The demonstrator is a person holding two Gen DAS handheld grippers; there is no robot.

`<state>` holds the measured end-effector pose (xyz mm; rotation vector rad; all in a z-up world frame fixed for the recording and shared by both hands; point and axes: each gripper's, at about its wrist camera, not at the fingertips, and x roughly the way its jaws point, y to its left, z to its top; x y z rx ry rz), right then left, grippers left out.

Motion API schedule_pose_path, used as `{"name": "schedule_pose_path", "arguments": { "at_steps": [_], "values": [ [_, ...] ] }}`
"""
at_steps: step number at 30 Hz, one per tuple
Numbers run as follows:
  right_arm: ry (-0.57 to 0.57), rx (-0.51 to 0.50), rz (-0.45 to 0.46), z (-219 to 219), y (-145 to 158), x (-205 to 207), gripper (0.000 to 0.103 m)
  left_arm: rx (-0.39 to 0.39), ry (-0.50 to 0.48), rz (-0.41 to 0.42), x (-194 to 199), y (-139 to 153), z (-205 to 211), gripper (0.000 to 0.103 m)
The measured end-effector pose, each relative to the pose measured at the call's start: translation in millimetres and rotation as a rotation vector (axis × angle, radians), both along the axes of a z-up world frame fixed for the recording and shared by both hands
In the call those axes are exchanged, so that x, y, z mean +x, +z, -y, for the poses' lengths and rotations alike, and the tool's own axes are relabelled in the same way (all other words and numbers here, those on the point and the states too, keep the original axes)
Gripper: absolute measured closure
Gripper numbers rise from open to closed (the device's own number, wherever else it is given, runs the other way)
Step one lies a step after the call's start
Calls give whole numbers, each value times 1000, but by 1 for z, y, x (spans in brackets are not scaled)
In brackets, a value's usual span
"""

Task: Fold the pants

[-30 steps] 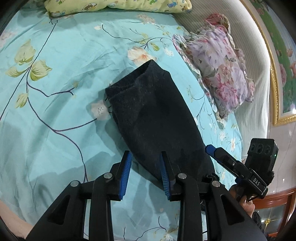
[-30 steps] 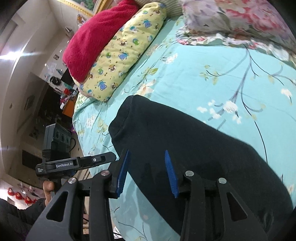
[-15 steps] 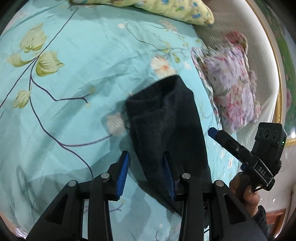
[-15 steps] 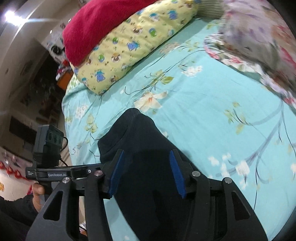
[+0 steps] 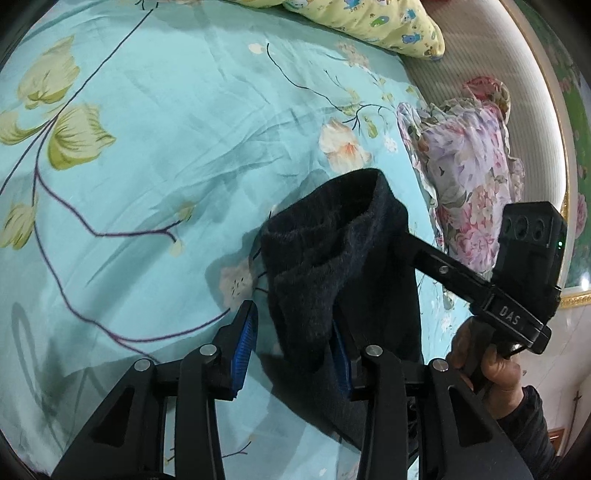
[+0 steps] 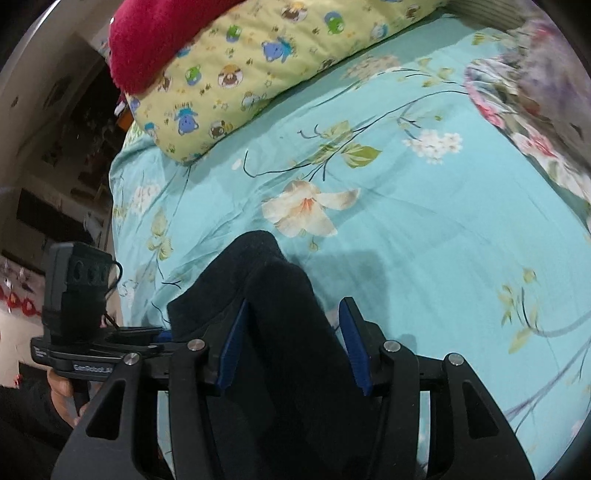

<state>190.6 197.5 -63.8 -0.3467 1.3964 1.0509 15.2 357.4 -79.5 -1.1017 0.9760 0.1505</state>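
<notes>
Your left gripper point(image 5: 291, 347) angles down at the teal floral bedsheet point(image 5: 155, 155), jaws just opened wider, fingers apart astride the near edge of the dark folded pants point(image 5: 332, 273); whether either pad touches the cloth, you can't tell. Your right gripper point(image 6: 291, 343) tips steeply down, jaws just widened too, pads straddling a raised fold of the pants point(image 6: 280, 295) with a gap on the right side. Pants lie mid-bed, hem lifted.

Pants point(image 5: 343, 280): you had one dark pair.
Grippers: you held two, left point(image 5: 291, 343) and right point(image 6: 291, 347).
Pillows: two, yellow point(image 6: 258, 70) and floral point(image 5: 469, 177).
Red blanket point(image 6: 155, 33): one.
</notes>
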Motion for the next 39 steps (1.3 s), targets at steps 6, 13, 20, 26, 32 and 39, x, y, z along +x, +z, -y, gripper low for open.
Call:
{"name": "schedule_pose_path", "arguments": {
  "at_steps": [6,13,20,26,32,39],
  "values": [
    [49,-1,-80,-14,-17,10,70,-13,3,3,6,-1,-2,60],
    [41,34,-92,-8,-10,13,76,19,9,7,11,1,0,62],
    [29,47,-80,-4,-4,12,76,75,-7,16,16,7,7,76],
    [18,62,-66,0,2,9,76,106,-10,50,14,18,12,84],
    [-9,93,-51,9,15,12,76,129,-19,92,15,35,19,84],
    [-43,150,-31,26,44,8,77,147,-45,154,12,65,32,85]
  ]
}}
